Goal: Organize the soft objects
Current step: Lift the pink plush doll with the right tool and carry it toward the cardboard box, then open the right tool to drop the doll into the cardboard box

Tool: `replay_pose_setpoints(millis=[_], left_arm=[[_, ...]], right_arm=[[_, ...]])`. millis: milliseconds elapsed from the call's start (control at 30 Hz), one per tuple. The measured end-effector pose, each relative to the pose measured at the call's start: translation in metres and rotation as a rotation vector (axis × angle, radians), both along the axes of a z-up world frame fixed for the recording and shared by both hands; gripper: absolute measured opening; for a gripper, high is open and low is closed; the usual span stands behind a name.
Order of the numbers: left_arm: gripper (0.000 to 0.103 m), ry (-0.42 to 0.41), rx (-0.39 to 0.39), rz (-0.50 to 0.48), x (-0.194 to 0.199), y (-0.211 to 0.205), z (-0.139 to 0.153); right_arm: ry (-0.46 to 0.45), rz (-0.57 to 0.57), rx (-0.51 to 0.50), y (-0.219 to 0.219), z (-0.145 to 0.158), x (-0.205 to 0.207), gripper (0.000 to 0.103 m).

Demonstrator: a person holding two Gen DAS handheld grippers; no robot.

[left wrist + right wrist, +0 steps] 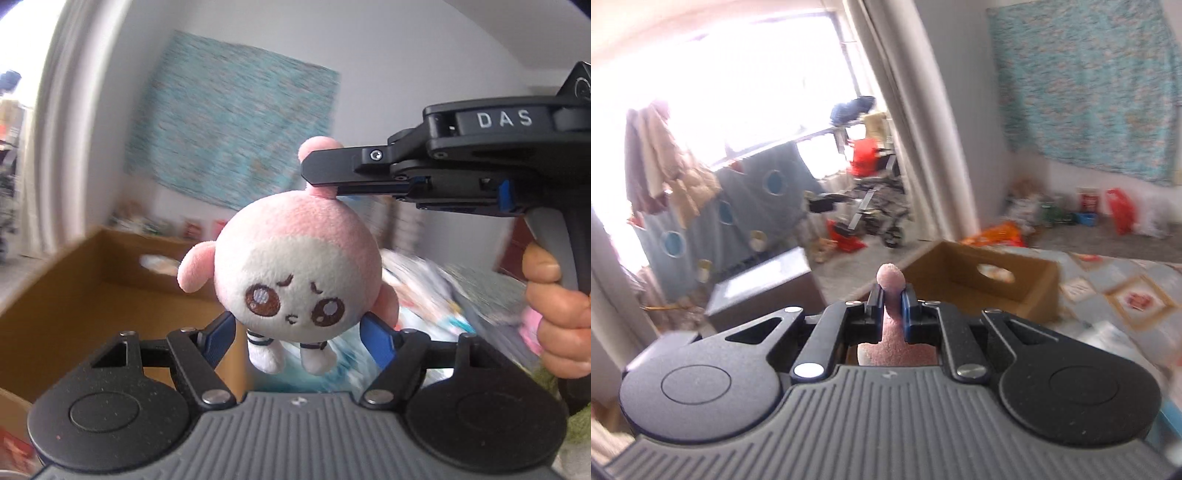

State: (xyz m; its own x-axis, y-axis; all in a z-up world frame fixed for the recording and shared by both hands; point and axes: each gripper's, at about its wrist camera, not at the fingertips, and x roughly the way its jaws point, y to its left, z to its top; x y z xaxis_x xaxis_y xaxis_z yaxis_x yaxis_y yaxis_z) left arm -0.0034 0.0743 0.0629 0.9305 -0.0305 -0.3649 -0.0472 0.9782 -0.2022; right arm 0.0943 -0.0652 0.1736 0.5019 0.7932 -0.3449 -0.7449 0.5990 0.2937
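Observation:
A pink and white plush doll [295, 273] with a round embroidered face hangs in the air in the left wrist view. My right gripper [314, 173] is shut on its pink ear, holding it up from the right. In the right wrist view the pinched ear [890, 291] sticks up between the shut fingers of the right gripper [891, 299]. My left gripper [299, 336] is open, its blue pads on either side of the doll's lower body, which hangs between them; I cannot tell if they touch it.
An open brown cardboard box [74, 295] sits below left, also in the right wrist view [979, 280]. A patterned quilt [1126, 295] covers the bed. A teal cloth [229, 122] hangs on the wall. Clutter lies along the wall and window.

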Motion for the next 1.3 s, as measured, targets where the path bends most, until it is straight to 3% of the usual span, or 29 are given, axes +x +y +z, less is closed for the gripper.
replay_pose_setpoints(millis=[100, 233, 433, 567, 667, 733, 933, 1033, 1100, 1200, 1300], left_arm=[[0.077, 0.002, -0.002, 0.096, 0.015, 0.023, 0.009], [0.081, 0.020, 0.025, 0.185, 0.034, 0.042, 0.003], [0.081, 0.112, 0.023, 0.278, 0.051, 0.063, -0.022], [0.081, 0.140, -0.025, 0.309, 0.039, 0.081, -0.034], [0.081, 0.149, -0.042, 0.313, 0.040, 0.089, -0.033], [0.081, 0.147, -0.034, 0.313, 0.041, 0.089, -0.031], [0.081, 0.141, -0.025, 0.289, 0.041, 0.088, -0.033], [0.082, 0.155, -0.034, 0.278, 0.044, 0.088, -0.037], [0.082, 0.160, -0.047, 0.269, 0.045, 0.090, -0.038], [0.085, 0.159, -0.044, 0.260, 0.042, 0.086, -0.037], [0.087, 0.150, -0.037, 0.245, 0.038, 0.081, -0.035]], right_arm=[[0.063, 0.048, 0.040, 0.029, 0.010, 0.039, 0.008], [0.161, 0.074, 0.055, 0.062, -0.001, 0.097, 0.008], [0.310, 0.072, 0.003, 0.097, -0.067, 0.183, 0.008], [0.357, 0.002, -0.138, 0.109, -0.125, 0.231, 0.008], [0.331, -0.074, -0.264, 0.111, -0.154, 0.256, 0.008], [0.262, -0.119, -0.334, 0.112, -0.156, 0.266, 0.008], [0.134, -0.193, -0.415, 0.119, -0.145, 0.281, 0.009], [0.125, -0.217, -0.433, 0.121, -0.150, 0.288, 0.012], [0.142, -0.227, -0.436, 0.120, -0.153, 0.292, 0.033], [0.148, -0.226, -0.398, 0.116, -0.155, 0.295, 0.048], [0.111, -0.244, -0.369, 0.103, -0.142, 0.282, 0.055]])
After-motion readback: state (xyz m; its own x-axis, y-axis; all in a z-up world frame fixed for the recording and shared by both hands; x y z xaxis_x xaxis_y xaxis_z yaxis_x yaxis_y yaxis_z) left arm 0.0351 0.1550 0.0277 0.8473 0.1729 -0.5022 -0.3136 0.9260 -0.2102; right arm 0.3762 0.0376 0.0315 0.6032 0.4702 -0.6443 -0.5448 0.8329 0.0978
